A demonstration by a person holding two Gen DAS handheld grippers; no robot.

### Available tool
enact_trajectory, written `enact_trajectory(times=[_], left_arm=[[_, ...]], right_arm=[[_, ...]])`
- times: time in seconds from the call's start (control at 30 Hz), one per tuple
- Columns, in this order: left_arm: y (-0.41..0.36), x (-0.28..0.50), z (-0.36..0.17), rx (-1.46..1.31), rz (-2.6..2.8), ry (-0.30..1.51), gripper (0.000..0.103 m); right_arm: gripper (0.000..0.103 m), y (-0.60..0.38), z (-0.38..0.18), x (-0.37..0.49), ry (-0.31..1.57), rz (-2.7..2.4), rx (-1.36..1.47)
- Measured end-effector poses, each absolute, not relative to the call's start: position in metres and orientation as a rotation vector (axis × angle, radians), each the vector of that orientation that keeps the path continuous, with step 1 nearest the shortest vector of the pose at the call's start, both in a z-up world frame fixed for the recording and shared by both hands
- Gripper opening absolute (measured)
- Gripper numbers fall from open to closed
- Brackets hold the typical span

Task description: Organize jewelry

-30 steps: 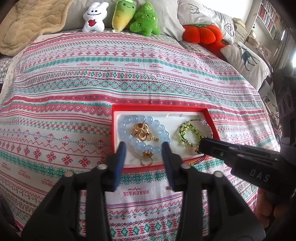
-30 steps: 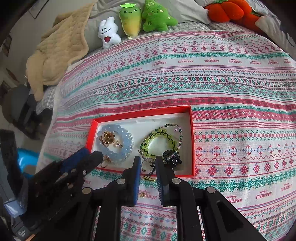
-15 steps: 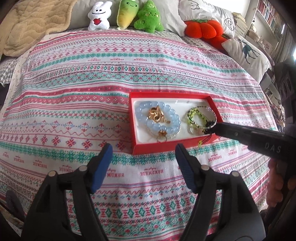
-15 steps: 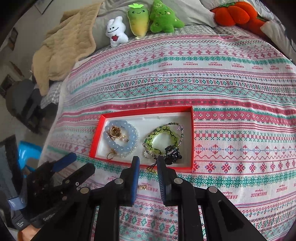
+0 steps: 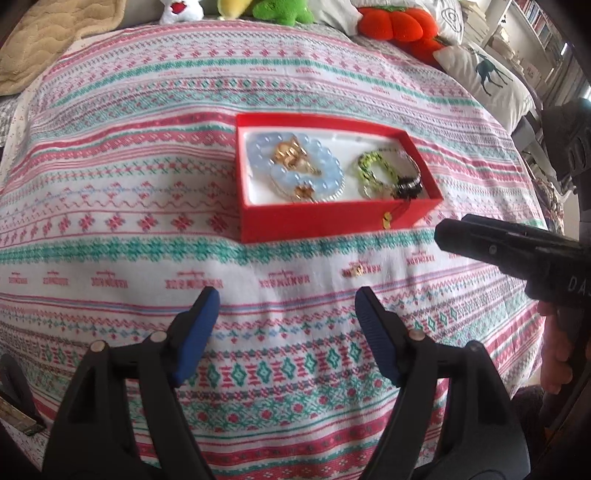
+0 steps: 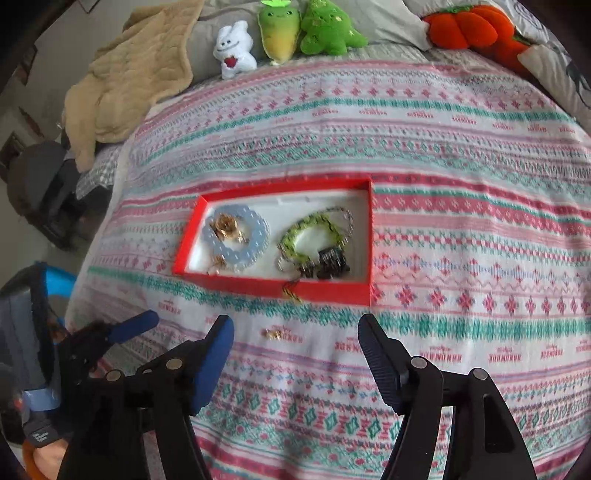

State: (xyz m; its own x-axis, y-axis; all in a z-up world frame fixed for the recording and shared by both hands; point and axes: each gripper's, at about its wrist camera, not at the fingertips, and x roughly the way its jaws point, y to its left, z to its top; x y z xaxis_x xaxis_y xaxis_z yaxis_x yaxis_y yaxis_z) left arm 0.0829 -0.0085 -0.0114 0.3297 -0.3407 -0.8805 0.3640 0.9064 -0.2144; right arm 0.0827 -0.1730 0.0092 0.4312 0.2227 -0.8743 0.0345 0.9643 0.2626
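A red box [image 5: 332, 221] [image 6: 273, 286] with a white lining lies on the patterned bedspread. In it are a pale blue bead bracelet [image 5: 325, 173] [image 6: 255, 236], gold pieces [image 5: 290, 153], a green bead bracelet [image 5: 369, 166] [image 6: 295, 236] and a dark bead piece [image 6: 328, 264] whose cord hangs over the front wall. A small gold piece [image 5: 356, 270] [image 6: 274, 334] rests on the cloth in front of the box. My left gripper [image 5: 285, 295] and right gripper [image 6: 294, 325] hover short of the box, jaws opening, nothing between them.
Plush toys [image 6: 280, 37] and an orange plush [image 5: 399, 27] line the far edge of the bed. A beige blanket [image 6: 129, 74] lies at the back left, a deer-print pillow [image 5: 484, 74] at the right. A hand [image 5: 557, 354] holds the right gripper's handle.
Both grippers drew back from the box. The right jaws went from nearly shut to wide apart, leaving the dark bead piece in the box. The left jaws spread wider.
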Motion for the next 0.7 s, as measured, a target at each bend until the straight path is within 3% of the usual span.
enact_trajectory(times=[0.17,0.43,0.7], left_arm=[[-0.028,0.072,-0.022,0.045,-0.525,1.162,0.075],[-0.061,0.063,-0.041,0.096,-0.619,1.159,0.035],[-0.074,0.073,-0.048,0.083,-0.624,1.139,0.025]], right_arm=[[0.071,-0.191,-0.007,0.073,1.195,0.081,0.310],[0.071,-0.211,-0.015,0.067,1.215,0.018,0.291],[0.071,-0.217,-0.015,0.065,1.217,0.010,0.289]])
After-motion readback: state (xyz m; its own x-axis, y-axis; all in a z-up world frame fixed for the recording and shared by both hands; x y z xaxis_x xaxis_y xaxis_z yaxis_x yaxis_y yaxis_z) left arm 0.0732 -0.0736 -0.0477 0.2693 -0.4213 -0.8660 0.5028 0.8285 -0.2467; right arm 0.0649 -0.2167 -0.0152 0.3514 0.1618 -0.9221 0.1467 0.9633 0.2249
